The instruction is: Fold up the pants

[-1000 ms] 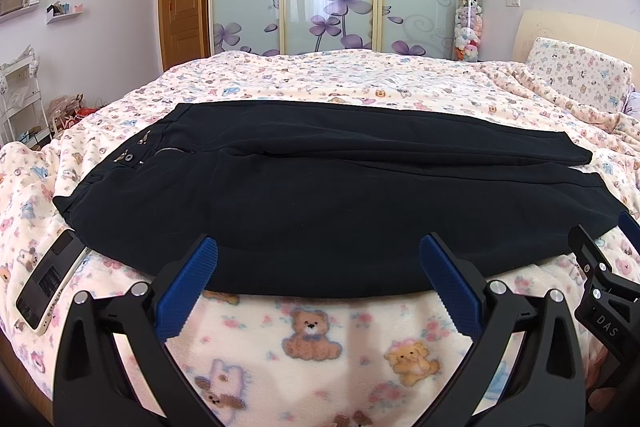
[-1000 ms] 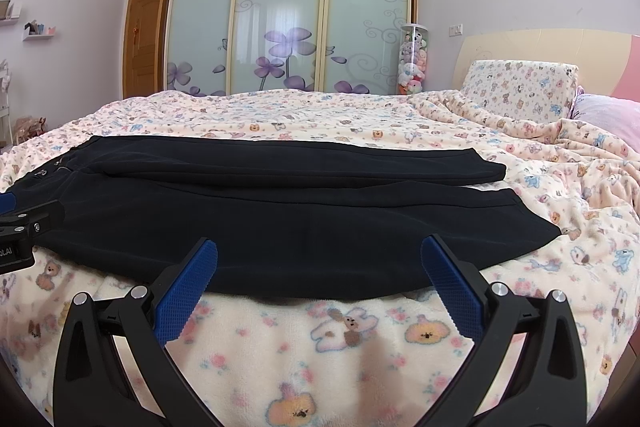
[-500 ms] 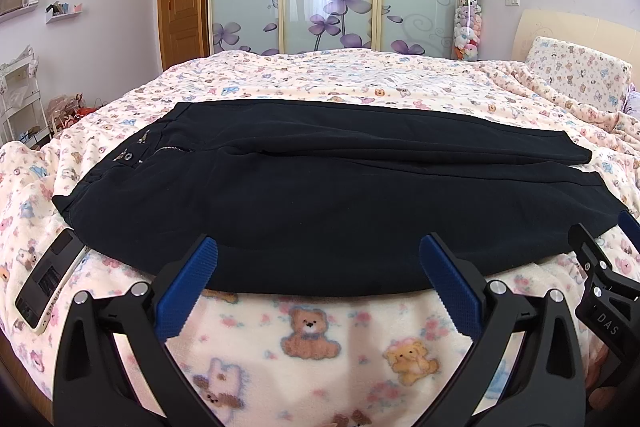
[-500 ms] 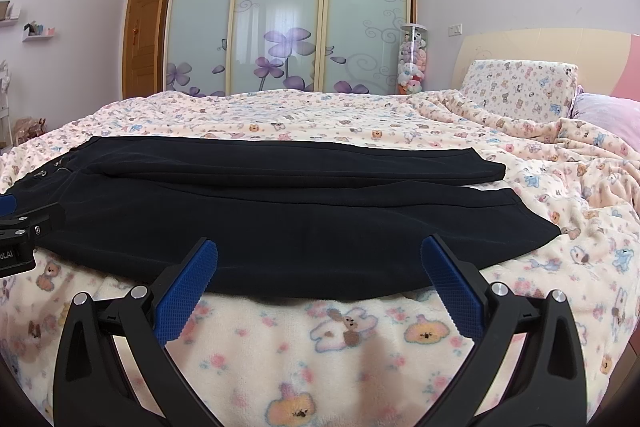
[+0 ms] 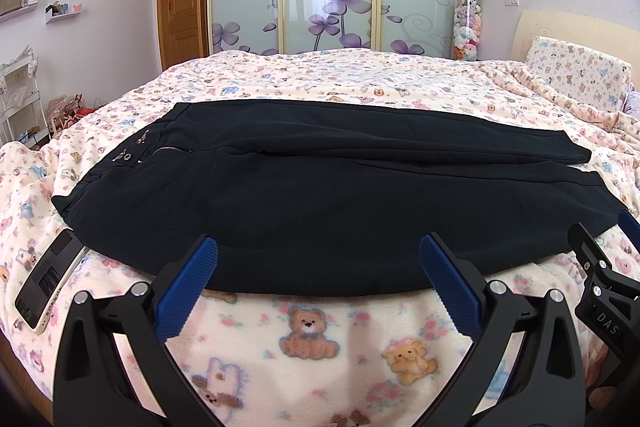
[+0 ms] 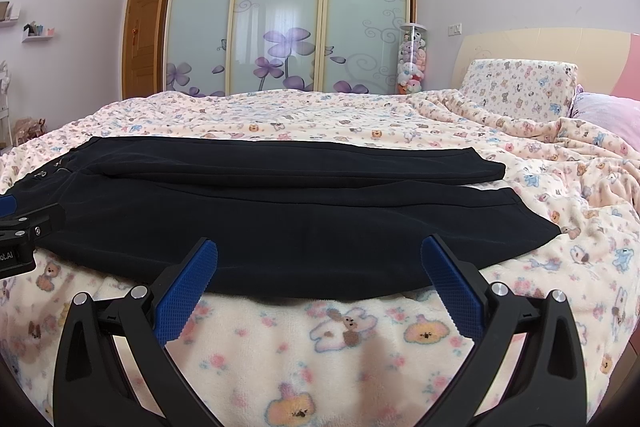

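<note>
Two tools, left (image 5: 318,281) and right (image 6: 319,281), gaping empty before black pants (image 5: 320,203): risk of pinching the fleece blanket (image 5: 308,343) with the hem.

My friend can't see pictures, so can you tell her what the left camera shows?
A pair of black pants lies flat across a bed with a pink teddy-bear blanket, waistband to the left. The open left tool hovers at the near edge, a phone lies beside the waistband.

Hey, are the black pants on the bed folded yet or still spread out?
Spread out: the black pants lie flat across the bed, both legs side by side at full length.
</note>
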Demonstrator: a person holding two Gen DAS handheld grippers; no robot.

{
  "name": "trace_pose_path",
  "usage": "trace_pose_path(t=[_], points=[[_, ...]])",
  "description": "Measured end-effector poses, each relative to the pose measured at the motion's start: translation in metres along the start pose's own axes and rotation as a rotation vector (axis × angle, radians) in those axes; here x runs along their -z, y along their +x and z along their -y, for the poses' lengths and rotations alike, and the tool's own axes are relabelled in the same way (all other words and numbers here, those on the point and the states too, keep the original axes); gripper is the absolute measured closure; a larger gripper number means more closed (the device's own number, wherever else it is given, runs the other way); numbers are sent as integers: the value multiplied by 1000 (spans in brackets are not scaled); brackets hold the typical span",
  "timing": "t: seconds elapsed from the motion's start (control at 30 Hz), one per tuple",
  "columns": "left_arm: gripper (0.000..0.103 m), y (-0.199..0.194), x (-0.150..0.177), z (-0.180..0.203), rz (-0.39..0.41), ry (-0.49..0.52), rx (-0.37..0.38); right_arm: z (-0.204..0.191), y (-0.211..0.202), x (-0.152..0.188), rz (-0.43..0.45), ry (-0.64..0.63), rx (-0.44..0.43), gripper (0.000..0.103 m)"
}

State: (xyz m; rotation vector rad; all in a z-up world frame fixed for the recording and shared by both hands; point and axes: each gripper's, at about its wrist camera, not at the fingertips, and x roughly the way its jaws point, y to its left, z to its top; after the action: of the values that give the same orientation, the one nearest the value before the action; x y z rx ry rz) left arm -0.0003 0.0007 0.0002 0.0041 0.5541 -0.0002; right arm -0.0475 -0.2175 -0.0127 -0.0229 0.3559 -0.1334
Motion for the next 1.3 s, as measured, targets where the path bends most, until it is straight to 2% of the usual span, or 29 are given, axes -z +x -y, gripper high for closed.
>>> trace_pose_path(t=[1.07, 1.17, 1.3], points=[[2, 0, 0, 0, -2, -1, 3, 1, 1, -2, -2, 2, -1, 1], [2, 0, -1, 8, -2, -1, 4, 1, 1, -3, -4, 2, -2, 1], [2, -4, 0, 10, 7, 4, 7, 3, 2, -6, 0, 0, -34, 1]])
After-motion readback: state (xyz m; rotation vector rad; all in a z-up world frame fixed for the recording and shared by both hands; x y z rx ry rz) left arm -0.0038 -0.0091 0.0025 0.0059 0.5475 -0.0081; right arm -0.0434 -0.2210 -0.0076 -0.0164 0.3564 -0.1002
